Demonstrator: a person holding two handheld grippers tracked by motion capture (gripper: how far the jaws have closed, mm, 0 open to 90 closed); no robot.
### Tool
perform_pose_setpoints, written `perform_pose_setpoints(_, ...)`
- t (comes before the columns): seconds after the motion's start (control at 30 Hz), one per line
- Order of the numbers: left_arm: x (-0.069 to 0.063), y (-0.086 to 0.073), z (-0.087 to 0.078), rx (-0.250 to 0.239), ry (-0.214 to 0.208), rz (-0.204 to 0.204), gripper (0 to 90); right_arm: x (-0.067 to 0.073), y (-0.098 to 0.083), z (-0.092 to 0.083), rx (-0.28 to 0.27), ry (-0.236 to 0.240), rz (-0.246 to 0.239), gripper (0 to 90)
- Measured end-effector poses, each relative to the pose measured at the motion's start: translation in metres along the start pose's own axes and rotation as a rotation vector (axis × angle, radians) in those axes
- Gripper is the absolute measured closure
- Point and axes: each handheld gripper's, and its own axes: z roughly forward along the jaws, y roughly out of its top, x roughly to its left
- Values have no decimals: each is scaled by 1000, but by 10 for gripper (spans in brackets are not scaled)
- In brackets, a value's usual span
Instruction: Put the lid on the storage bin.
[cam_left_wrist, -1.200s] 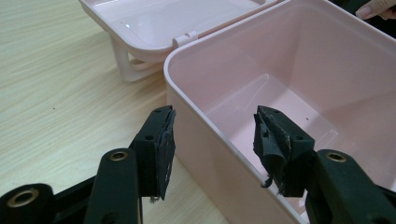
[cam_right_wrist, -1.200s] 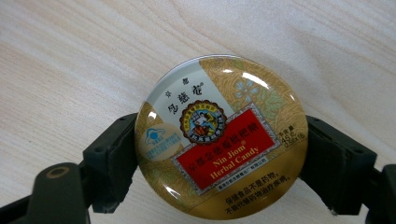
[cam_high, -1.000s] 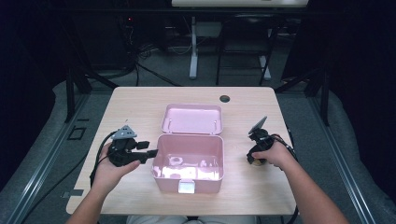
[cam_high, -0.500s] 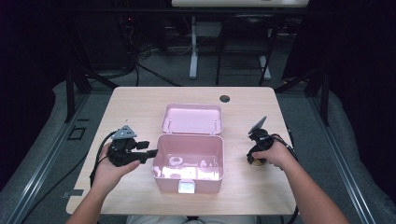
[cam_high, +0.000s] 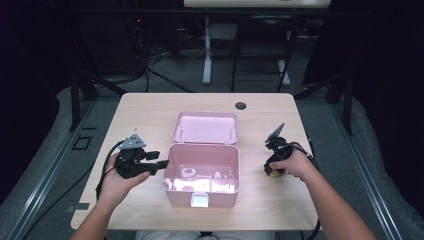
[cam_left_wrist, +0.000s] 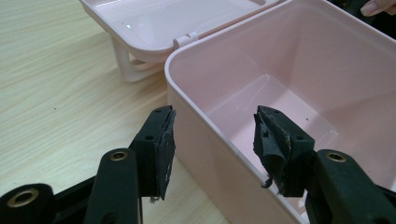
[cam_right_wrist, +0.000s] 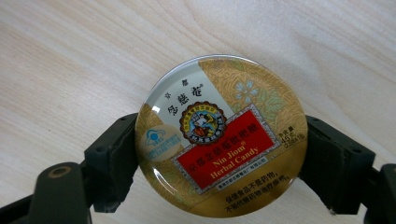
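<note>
2 grippers: left gripper (cam_left_wrist: 212, 140), jaws wide, straddling near wall of open pink box (cam_left_wrist: 299, 79); right gripper (cam_right_wrist: 222, 163), clamped on round candy tin (cam_right_wrist: 222, 135) over table (cam_right_wrist: 70, 56).

Each hand-held gripper is black: the left hand-held gripper (cam_high: 159, 159) carries a grey three-cornered plate (cam_high: 132, 142) on top and trails a black cable (cam_high: 103, 170), and the right hand-held gripper (cam_high: 272, 171) bears a grey plate (cam_high: 275, 132) too. Its two jaws are blocky black bars with brass-ringed screw holes (cam_left_wrist: 118, 156) and worn, frayed dark pads (cam_left_wrist: 165, 149). The person's forearms are bare, without sleeves.
</note>
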Motion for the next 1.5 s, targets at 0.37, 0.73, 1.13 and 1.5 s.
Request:
perform_pose_setpoints(0.37, 0, 0, -1, 0, 1, -1, 478, 9, 3, -21, -13, -10, -42, 195)
perform_pose_setpoints(0.73, 2, 0, -2, 2, -6, -1, 481, 21, 9, -48, -26, -10, -116, 196)
perform_pose_setpoints(1.13, 3, 0, -3, 1, -4, -6, 480, 39, 18, -81, 6, -1, -242, 196)
perform_pose_setpoints(1.5, 2, -1, -3, 0, -2, -4, 480, 58, 24, -107, 10, 3, -317, 196)
